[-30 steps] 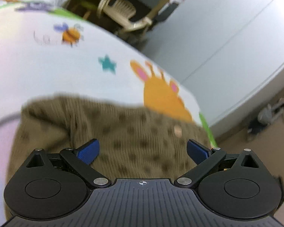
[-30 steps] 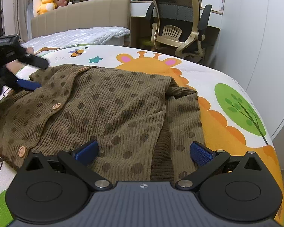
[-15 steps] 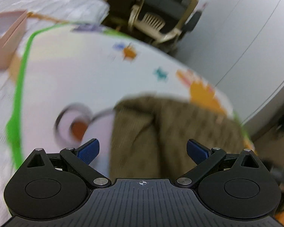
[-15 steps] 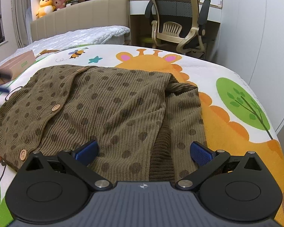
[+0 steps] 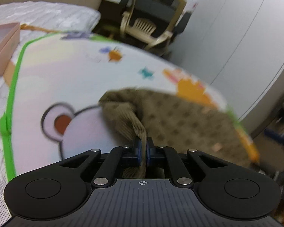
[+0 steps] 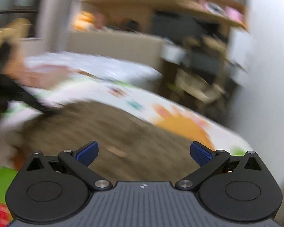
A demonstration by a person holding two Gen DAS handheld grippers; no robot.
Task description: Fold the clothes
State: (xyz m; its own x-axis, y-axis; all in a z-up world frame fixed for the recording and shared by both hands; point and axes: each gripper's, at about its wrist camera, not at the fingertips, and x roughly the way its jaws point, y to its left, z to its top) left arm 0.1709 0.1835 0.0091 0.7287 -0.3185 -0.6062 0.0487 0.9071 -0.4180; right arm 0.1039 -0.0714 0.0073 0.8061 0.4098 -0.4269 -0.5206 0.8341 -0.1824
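On the play mat (image 5: pixel 81 79), one brown dotted cardigan (image 5: pixel 187 124) lies spread, one ribbed edge lifted. My left gripper (image 5: pixel 143 150) is clenched on that edge, both blue pads pressing the knit. My right gripper (image 6: pixel 143 150) hangs released above the cardigan (image 6: pixel 81 128), its two pads (image 6: pixel 88 151) wide apart. One pink box (image 5: pixel 3 47) and one chair (image 5: pixel 153 26) stand behind.
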